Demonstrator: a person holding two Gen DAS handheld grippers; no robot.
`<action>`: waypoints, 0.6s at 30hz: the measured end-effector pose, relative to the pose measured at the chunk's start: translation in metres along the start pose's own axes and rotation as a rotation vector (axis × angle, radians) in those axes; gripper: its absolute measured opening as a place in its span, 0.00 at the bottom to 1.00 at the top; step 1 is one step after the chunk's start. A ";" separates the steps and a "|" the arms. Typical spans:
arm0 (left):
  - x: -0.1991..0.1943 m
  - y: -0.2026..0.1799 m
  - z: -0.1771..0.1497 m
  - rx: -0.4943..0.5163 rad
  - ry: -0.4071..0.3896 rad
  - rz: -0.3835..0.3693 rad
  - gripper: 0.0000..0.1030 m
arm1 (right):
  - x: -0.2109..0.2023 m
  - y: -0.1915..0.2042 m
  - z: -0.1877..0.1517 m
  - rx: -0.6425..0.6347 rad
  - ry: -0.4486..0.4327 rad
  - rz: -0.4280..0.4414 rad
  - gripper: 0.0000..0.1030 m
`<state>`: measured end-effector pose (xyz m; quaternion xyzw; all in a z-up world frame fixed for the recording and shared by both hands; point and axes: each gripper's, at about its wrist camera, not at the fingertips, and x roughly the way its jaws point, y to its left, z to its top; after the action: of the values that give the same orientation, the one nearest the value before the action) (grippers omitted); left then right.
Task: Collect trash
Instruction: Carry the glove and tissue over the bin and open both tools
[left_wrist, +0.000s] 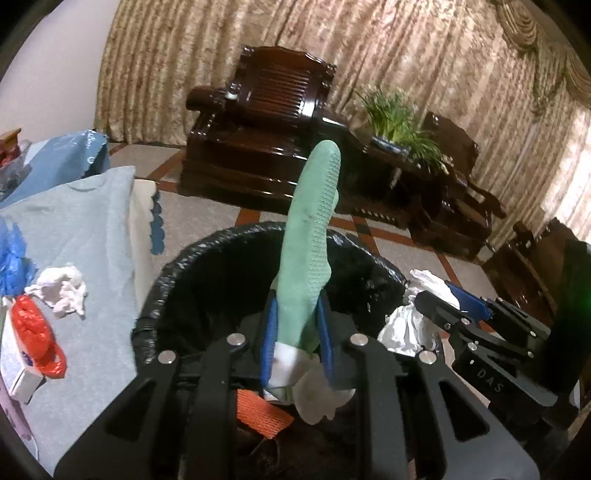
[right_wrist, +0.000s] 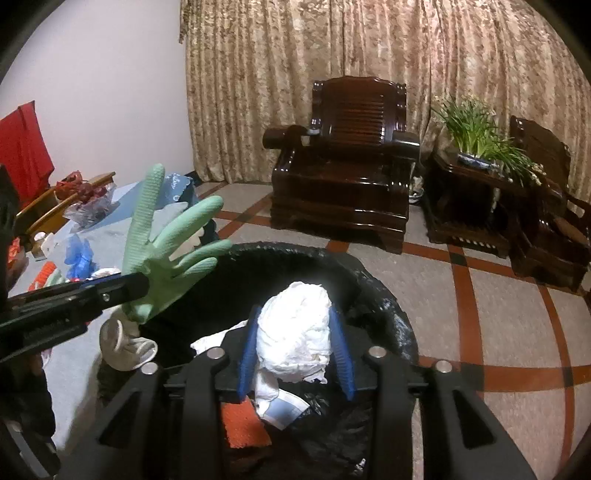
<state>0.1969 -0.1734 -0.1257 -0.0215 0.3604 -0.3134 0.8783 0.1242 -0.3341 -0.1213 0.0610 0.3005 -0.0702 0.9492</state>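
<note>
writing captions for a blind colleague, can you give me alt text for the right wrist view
The right gripper is shut on a white paper wad, held over a black-lined bin. At left, the left gripper holds a green glove by the bin's rim. Behind are a tiled floor, a dark wooden armchair, a plant and curtains.

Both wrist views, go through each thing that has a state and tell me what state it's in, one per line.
Left gripper: shut on the green glove.
Green glove: held over the bin, fingers pointing up.
Right gripper: shut on the tissue wad.
Tissue wad: crumpled, held over the bin.
Bin: open, lined with a black bag, trash already inside.
Loose tissue: crumpled, on the blue cloth, not picked up.
</note>
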 end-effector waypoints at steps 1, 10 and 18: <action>0.001 0.000 0.000 0.000 0.003 0.002 0.28 | -0.001 -0.001 -0.002 0.001 0.001 -0.004 0.44; -0.023 0.019 0.002 -0.017 -0.054 0.012 0.69 | -0.007 -0.008 -0.003 0.012 -0.024 -0.042 0.86; -0.079 0.058 -0.002 -0.070 -0.137 0.125 0.85 | -0.015 0.026 0.008 -0.007 -0.056 0.033 0.94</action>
<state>0.1844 -0.0817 -0.0936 -0.0510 0.3110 -0.2428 0.9175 0.1211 -0.3080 -0.1040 0.0604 0.2731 -0.0550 0.9585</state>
